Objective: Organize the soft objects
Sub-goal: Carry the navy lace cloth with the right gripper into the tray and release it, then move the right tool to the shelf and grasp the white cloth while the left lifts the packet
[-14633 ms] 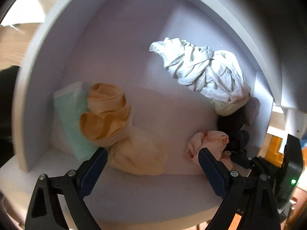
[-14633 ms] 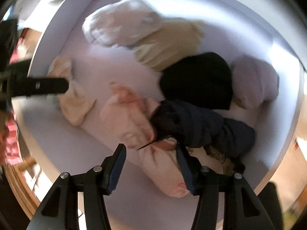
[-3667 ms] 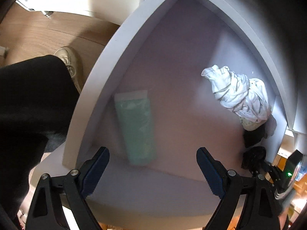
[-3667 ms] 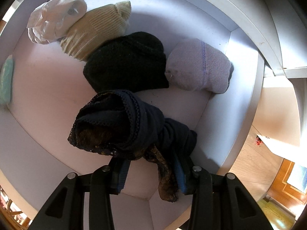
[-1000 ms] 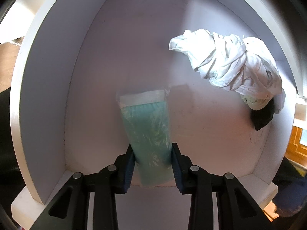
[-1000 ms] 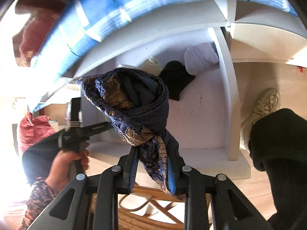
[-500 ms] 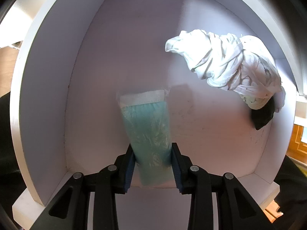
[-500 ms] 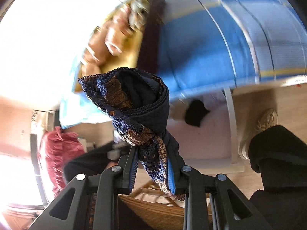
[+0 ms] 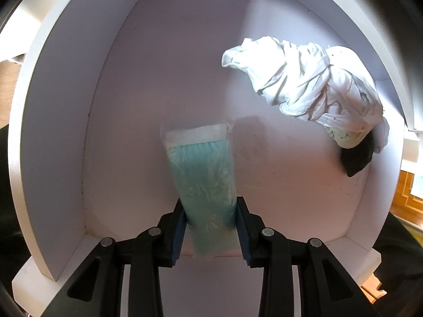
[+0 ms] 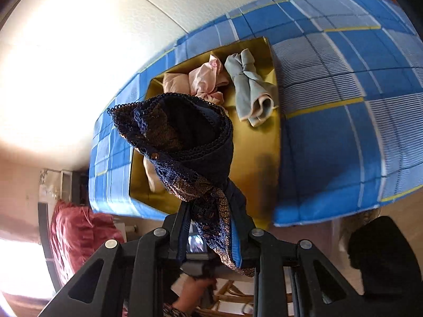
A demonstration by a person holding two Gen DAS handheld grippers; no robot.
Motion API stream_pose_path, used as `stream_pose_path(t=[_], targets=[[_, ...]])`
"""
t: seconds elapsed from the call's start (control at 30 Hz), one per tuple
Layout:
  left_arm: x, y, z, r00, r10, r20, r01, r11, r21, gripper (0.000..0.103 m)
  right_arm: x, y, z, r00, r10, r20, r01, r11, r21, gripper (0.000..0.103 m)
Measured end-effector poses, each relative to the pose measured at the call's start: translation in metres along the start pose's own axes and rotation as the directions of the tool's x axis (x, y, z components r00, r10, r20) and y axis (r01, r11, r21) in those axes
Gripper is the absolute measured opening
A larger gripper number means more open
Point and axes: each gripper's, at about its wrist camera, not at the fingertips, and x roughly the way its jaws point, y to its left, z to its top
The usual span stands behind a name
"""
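1. My right gripper (image 10: 211, 237) is clamped on one navy lace garment (image 10: 182, 142), dark blue with bronze patches, above the yellow box (image 10: 253, 158) on the blue checked bed (image 10: 343, 121).
2. Three rolled garments lie in that box: two pink, one grey (image 10: 251, 87).
3. My left gripper (image 9: 210, 227) squeezes one teal packet (image 9: 203, 177) on the white shelf (image 9: 132, 105), left of one white bundle (image 9: 306, 84).
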Motion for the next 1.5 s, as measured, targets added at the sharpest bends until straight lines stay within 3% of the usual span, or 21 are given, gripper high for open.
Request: stream_pose_path(t=[0.3, 0.57, 0.73, 0.83, 0.93, 1.1, 1.3, 1.5], targets=[[-0.016, 0.006, 0.002, 1.0, -0.027, 0.0, 0.027, 1.0, -0.006, 0.035, 0.055, -0.009, 0.046, 0.997, -0.081, -0.009, 0.081, 0.978, 0.192, 0.027], [-0.027, 0.013, 0.004, 0.999, -0.044, 0.005, 0.044, 0.999, 0.009, 0.035, 0.074, -0.011, 0.061, 0.989, -0.142, 0.035, 0.131, 0.968, 0.212, 0.027], [-0.03, 0.02, 0.005, 0.999, -0.043, 0.009, 0.043, 0.999, 0.003, 0.035, 0.08, 0.005, 0.052, 0.993, -0.12, 0.02, 0.116, 0.983, 0.14, 0.031], [-0.031, 0.02, 0.006, 0.999, -0.042, 0.009, 0.042, 0.999, 0.002, 0.035, 0.091, 0.015, 0.046, 0.987, -0.163, -0.01, 0.164, 0.984, 0.064, 0.032], [-0.031, 0.02, 0.004, 0.999, -0.044, 0.015, 0.044, 0.999, -0.003, 0.035, 0.094, 0.024, 0.046, 0.966, -0.257, 0.035, 0.257, 0.966, -0.01, 0.028], [-0.036, 0.022, 0.002, 0.999, -0.05, 0.02, 0.051, 0.999, -0.014, 0.035, 0.092, 0.029, 0.059, 0.917, -0.368, 0.157, 0.377, 0.926, -0.032, 0.027], [-0.039, 0.019, 0.0, 0.999, -0.037, 0.034, 0.037, 0.999, 0.001, 0.035, 0.083, 0.017, 0.049, 0.949, -0.274, 0.155, 0.288, 0.954, -0.077, 0.03], [-0.042, 0.02, -0.001, 0.999, -0.014, 0.04, 0.014, 1.0, 0.003, 0.034, 0.05, 0.007, 0.022, 0.942, -0.247, 0.226, 0.292, 0.936, -0.196, 0.031]])
